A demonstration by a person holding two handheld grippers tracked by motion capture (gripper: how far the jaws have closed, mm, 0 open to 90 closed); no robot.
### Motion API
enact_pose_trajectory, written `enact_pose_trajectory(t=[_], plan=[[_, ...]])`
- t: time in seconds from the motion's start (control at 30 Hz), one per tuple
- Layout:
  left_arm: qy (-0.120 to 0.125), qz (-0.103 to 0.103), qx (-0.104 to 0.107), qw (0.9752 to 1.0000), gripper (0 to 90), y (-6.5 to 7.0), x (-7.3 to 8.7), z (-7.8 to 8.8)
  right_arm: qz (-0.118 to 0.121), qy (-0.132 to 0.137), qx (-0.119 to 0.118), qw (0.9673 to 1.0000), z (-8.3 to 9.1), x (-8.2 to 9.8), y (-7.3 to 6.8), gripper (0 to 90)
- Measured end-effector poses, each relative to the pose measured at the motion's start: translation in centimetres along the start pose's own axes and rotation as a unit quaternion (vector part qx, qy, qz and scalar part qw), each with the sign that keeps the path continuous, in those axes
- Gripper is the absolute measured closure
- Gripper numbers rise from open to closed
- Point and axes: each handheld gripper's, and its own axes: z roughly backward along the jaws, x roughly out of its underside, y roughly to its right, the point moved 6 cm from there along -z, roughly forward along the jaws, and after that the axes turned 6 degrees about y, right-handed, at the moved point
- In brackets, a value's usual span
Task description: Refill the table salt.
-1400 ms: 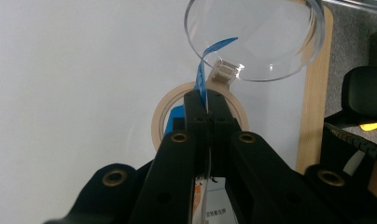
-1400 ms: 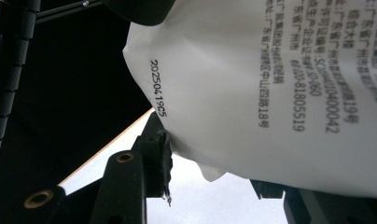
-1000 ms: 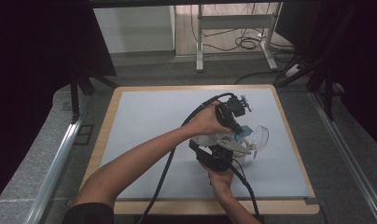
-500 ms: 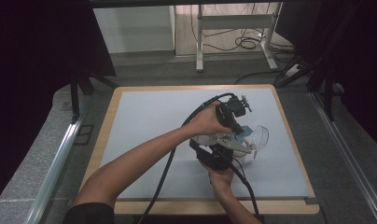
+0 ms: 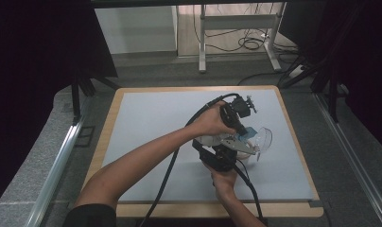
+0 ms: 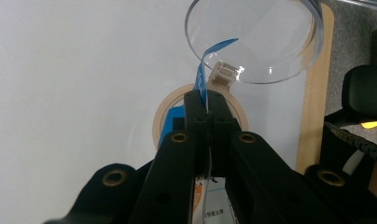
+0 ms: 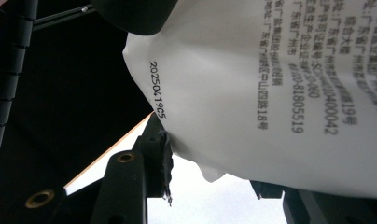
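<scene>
On the table (image 5: 146,118): one clear round dish (image 6: 256,39), one white printed bag (image 7: 280,88), one tan ring (image 6: 164,112), one blue strip (image 6: 203,70), two tongs.

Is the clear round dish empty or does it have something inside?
Empty: through the clear dish only the white table shows; nothing lies inside.

Tape ring (image 6: 164,122) lies on the table (image 5: 146,118) — clear dish (image 6: 270,51) just behind.
</scene>
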Motion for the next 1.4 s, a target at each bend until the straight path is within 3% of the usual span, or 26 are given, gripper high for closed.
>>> enact_pose_trajectory(t=[1.4], plan=[[-0.002, -0.001, 0.001, 1.0, 90.0, -0.1, 0.05, 0.14, -0.006, 0.006, -0.003, 1.0, -0.15, -0.01, -0.1, 56.7]])
